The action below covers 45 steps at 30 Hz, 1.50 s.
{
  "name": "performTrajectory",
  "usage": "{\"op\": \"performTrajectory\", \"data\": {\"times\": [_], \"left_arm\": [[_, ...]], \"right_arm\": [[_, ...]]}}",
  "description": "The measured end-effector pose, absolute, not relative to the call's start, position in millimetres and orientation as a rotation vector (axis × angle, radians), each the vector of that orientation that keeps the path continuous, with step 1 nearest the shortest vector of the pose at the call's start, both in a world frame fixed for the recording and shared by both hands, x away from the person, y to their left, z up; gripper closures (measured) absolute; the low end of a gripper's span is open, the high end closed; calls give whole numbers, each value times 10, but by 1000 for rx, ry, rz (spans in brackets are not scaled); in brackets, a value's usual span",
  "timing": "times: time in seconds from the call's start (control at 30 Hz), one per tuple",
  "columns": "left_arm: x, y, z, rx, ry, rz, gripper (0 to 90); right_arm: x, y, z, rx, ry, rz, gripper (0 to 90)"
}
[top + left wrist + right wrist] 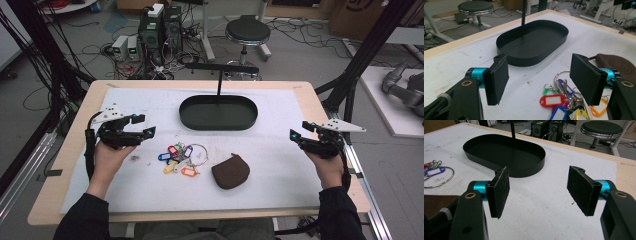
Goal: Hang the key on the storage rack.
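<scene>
White sheeting point(280, 165) covers most of the pale wooden table point(75, 165), and cables, computer towers and a round black stool point(247, 31) crowd the grey floor behind it.

At the table's left side, the left gripper point(145, 126) is held in the person's left hand point(107, 155) with its jaws spread wide and nothing between them. In the left gripper view its black foam pads point(499, 78) frame bare sheeting, with a bunch of coloured plastic key tags on a metal ring point(560, 100) lying just beyond and below the right-hand pad. From above, the key tags point(179, 159) lie near the middle of the sheet, just right of this gripper. A brown rounded zip pouch point(230, 170) lies just beside the tags, on their right.

At the table's right edge, the right gripper point(298, 131) is held in the person's right hand point(327, 167), its jaws likewise parted and empty, well apart from the pouch.

Beyond both, a black oval metal tray point(218, 112) with a thin upright post sits toward the far side of the sheet. In the right gripper view the tray point(504, 155) lies ahead and to the left.
</scene>
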<state>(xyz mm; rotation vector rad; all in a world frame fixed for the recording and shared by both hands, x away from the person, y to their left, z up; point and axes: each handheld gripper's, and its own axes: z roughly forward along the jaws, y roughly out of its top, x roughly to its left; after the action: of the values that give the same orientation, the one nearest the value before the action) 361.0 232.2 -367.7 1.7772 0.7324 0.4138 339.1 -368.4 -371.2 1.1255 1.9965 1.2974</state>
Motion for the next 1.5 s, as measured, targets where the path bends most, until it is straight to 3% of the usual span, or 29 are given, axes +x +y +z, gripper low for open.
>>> {"op": "performTrajectory", "data": {"times": [0.87, 1.5], "left_arm": [[3645, 2106, -3721, 1837, 707, 368, 332], [3707, 1638, -3926, 1960, 680, 306, 454]], "right_arm": [[3369, -3750, -3773, 1141, 1976, 1281, 351], [3376, -3724, -3803, 1138, 1991, 1261, 351]]}}
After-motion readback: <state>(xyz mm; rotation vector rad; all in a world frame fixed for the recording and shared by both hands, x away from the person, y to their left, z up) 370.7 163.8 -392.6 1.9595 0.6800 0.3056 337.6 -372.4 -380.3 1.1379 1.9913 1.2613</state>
